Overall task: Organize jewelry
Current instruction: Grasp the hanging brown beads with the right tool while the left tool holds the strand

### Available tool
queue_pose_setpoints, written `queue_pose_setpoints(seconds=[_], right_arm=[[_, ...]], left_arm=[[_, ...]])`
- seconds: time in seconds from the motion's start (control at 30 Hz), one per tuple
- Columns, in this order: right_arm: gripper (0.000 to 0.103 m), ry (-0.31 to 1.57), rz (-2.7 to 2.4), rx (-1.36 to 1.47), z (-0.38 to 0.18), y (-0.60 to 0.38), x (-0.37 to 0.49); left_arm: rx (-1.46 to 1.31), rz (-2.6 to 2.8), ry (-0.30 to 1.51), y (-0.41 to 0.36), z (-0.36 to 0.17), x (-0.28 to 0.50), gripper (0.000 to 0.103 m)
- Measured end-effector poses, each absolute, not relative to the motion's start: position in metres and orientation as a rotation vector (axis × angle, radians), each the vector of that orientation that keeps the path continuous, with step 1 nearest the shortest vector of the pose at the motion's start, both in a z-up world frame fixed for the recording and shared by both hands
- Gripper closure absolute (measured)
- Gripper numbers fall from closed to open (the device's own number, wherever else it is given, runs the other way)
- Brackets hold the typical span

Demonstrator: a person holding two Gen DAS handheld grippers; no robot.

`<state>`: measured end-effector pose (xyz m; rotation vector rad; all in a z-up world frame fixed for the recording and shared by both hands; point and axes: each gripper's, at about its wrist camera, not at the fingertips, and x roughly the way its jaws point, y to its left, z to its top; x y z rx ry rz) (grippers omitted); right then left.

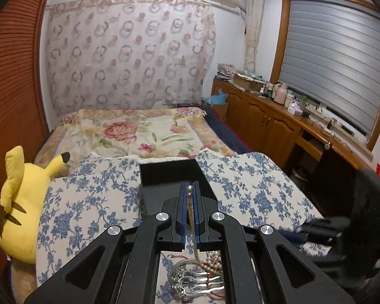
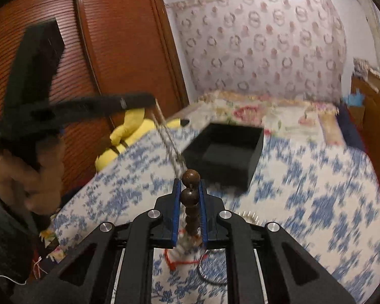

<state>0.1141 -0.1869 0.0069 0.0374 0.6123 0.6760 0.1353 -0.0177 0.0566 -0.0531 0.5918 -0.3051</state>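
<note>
My left gripper (image 1: pixel 189 190) is shut on a thin silver chain (image 1: pixel 190 204) with small beads at its top; the chain hangs down to a tangled pile of jewelry (image 1: pixel 198 276) on the blue-flowered cloth. A black open box (image 1: pixel 169 174) stands just beyond the left fingertips. In the right wrist view my right gripper (image 2: pixel 190 190) is shut on a brown wooden bead bracelet (image 2: pixel 190 195). The black box (image 2: pixel 225 152) is ahead and slightly right. The left gripper (image 2: pixel 136 101) appears up left, its chain (image 2: pixel 168 139) dangling.
A yellow plush toy (image 1: pixel 22 202) lies at the left of the bed. A wooden wardrobe (image 2: pixel 101 38) stands on the left. A wooden cabinet (image 1: pixel 266 119) with clutter runs under the window on the right. A silver bangle (image 2: pixel 211 269) and red string (image 2: pixel 179 261) lie under the right gripper.
</note>
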Motion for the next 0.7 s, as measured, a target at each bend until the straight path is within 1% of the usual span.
queue_pose_setpoints(seconds=[0.13, 0.27, 0.57, 0.7], right_arm=[[0.088, 0.546, 0.661, 0.005, 0.041, -0.192, 0.121], [0.088, 0.51, 0.637, -0.026, 0.06, -0.195, 0.134], [0.088, 0.489, 0.612, -0.039, 0.069, -0.197, 0.177], [0.088, 0.491, 0.604, -0.043, 0.069, -0.194, 0.196]], left_arm=[[-0.069, -0.319, 0.561, -0.015, 0.066, 0.139, 0.099], [-0.075, -0.334, 0.54, -0.018, 0.081, 0.148, 0.099], [-0.043, -0.335, 0.477, -0.029, 0.12, 0.171, 0.099], [-0.039, -0.317, 0.463, -0.028, 0.129, 0.184, 0.099]])
